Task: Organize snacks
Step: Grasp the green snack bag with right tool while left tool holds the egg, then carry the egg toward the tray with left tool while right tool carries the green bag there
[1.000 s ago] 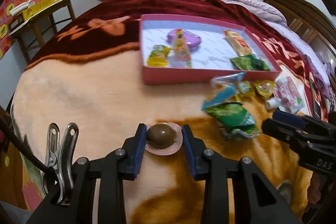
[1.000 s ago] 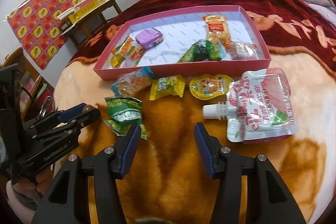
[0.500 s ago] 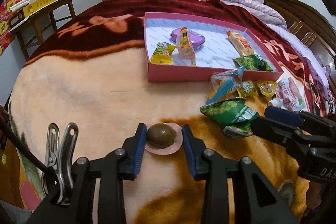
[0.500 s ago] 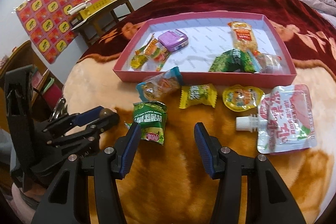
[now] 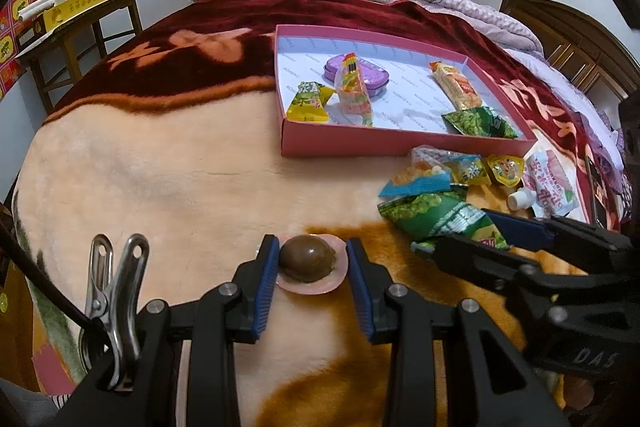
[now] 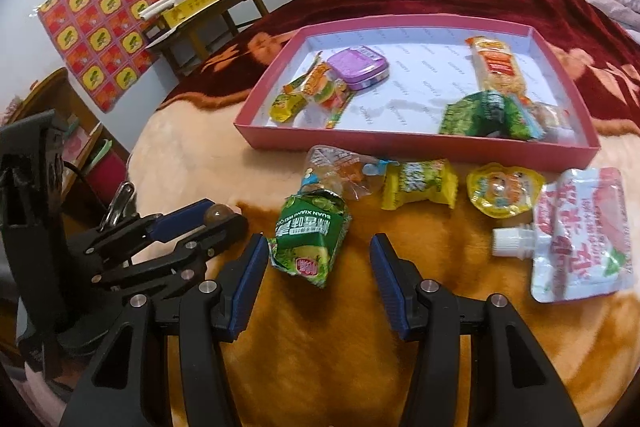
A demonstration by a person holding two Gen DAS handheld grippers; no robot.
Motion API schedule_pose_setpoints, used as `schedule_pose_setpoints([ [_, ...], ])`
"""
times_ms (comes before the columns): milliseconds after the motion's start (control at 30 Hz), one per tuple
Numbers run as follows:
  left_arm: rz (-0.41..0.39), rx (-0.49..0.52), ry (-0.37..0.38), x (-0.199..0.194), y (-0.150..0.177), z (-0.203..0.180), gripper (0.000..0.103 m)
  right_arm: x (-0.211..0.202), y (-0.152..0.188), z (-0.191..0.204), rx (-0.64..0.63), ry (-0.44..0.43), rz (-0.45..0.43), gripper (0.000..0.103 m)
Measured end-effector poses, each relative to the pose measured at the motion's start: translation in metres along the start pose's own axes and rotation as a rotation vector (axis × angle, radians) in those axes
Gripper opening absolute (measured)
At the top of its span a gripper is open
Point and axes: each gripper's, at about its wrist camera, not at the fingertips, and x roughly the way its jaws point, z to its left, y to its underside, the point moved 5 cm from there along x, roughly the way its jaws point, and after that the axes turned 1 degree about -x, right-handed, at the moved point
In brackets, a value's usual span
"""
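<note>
My left gripper (image 5: pixel 312 261) is clamped on a small sealed cup holding a brown egg-like snack (image 5: pixel 307 258); fingers (image 5: pixel 267 283) press the pink flange edges, cup held low over the bed blanket (image 5: pixel 160 179). It looks like a rigid thin plastic rim with a domed film top, light, probably slick, so I'd keep the squeeze on the rim, not the dome. My right gripper (image 6: pixel 318 267) is parted and empty, with the green pea packet (image 6: pixel 310 235) lying between the fingers, pads not touching it. The packet looks like crinkly foil, puffy, featherweight and crushable; best taken across the pillow's middle or at a crimped end seam. Just beyond it lie a clear-blue bag (image 6: pixel 340 171), a yellow packet (image 6: pixel 418 183), a yellow jelly cup (image 6: pixel 502 191), and far right a floppy spouted pouch (image 6: pixel 580 231), likely the heaviest, best grabbed near the cap. The pink cardboard tray (image 6: pixel 420 147) sits farther off, already holding several snacks.
</note>
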Motion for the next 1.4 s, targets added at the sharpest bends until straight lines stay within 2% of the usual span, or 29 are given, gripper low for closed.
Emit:
schedule_pose_setpoints([
  [333, -0.003, -0.004, 0.008, -0.001, 0.0, 0.002, 0.036, 0.008, 0.005, -0.002, 0.026, -0.04, 0.007, 0.053],
  [500, -0.003, -0.005, 0.009, -0.001, 0.0, 0.001, 0.036, 0.005, 0.007, 0.0, 0.02, -0.056, -0.008, 0.037],
  [1033, -0.011, -0.003, 0.041, -0.013, -0.005, -0.01, 0.036, -0.025, 0.019, -0.006, 0.008, -0.084, -0.04, 0.035],
  [1400, -0.029, 0.008, 0.065, -0.021, -0.017, -0.022, 0.036, -0.045, 0.014, -0.009, 0.011, -0.102, -0.086, 0.035],
])
